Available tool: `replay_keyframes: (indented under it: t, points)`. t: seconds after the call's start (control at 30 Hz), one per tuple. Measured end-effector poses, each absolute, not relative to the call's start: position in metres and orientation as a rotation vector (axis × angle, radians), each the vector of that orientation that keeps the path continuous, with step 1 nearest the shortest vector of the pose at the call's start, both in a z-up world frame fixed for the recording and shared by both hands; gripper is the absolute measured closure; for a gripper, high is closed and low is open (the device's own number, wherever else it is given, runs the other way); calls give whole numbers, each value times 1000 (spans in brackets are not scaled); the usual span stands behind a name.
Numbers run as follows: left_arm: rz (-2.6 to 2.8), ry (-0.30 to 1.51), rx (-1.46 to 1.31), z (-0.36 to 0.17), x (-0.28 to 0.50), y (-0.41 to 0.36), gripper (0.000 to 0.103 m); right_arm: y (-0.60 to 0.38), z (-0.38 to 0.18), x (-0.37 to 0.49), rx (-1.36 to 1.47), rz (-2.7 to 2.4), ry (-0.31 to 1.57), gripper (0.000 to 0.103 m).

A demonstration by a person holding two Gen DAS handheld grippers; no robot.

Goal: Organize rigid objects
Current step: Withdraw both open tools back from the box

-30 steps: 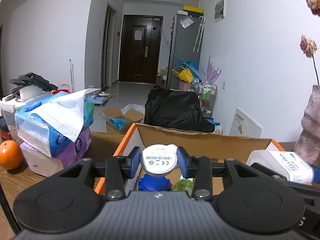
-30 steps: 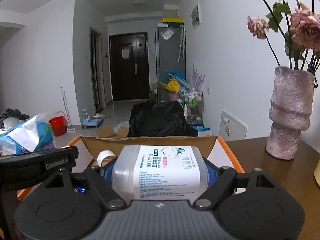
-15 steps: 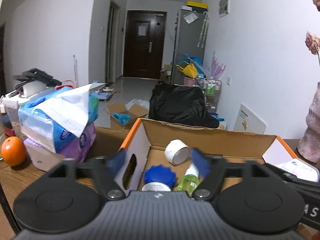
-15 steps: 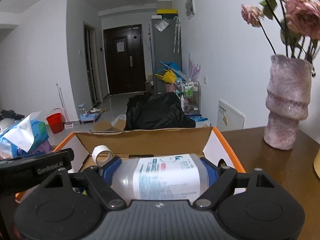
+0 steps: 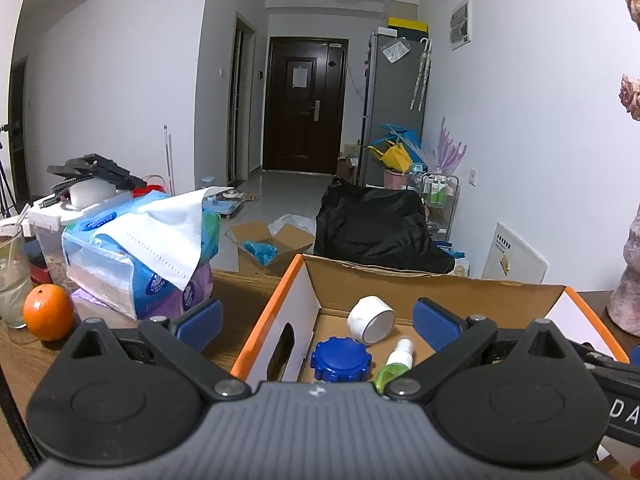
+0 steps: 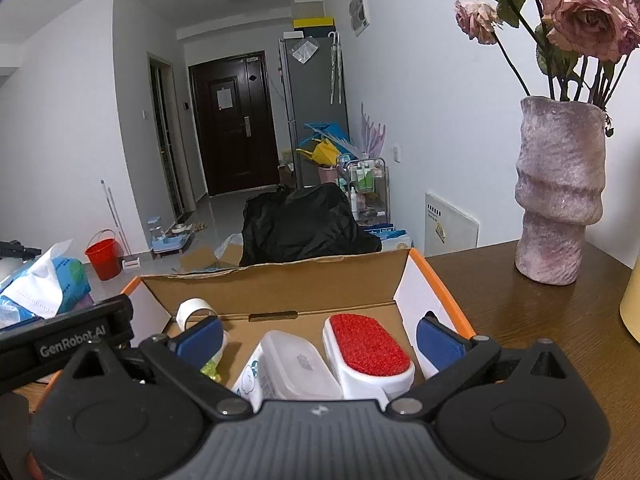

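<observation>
Both drops look done, release step finishing. Left hand-held gripper (image 5: 318, 316) has just been opening, jaws now spread wide with nothing between them, hovering over the cardboard box (image 5: 276, 300) at its left wall. In the box on that side: blue cap (image 5: 340, 360), white tape roll (image 5: 370, 318) toward the far wall, small green spray bottle (image 5: 394, 364) beside the cap. Right hand-held gripper (image 6: 318, 340) has also just been opening, spread and empty; the clear wipes tub (image 6: 288, 368) lies below it on the box floor, just beside the red-faced lint brush (image 6: 368, 350) near the right wall. Next move, my guess: pull both back clear of the box walls and find whatever rigid item remains on the desk (image 6: 520, 312). Orange (image 5: 48, 312) and tissue packs (image 5: 136, 256) at the left edge likely aren't targets.
</observation>
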State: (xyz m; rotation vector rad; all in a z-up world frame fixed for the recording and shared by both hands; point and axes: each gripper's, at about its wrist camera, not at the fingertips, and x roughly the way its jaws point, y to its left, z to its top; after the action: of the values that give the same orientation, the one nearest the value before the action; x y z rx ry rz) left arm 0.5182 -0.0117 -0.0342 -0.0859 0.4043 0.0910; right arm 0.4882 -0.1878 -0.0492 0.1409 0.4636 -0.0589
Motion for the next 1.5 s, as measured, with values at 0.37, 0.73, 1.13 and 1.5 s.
replay_keyframes:
  t: [0.37, 0.73, 1.13, 1.5]
  points:
    - [88, 405, -80, -27, 511, -10, 0, -193, -44, 482, 132, -59, 450, 0]
    - [64, 388, -64, -12, 487, -13, 0, -201, -34, 468, 127, -38, 427, 0]
    - [37, 374, -41, 3, 439, -23, 0, -210, -21, 427, 88, -7, 410, 0]
    - [28, 382, -38, 13, 380, -20, 0, -218, -9, 368, 72, 5, 393, 0]
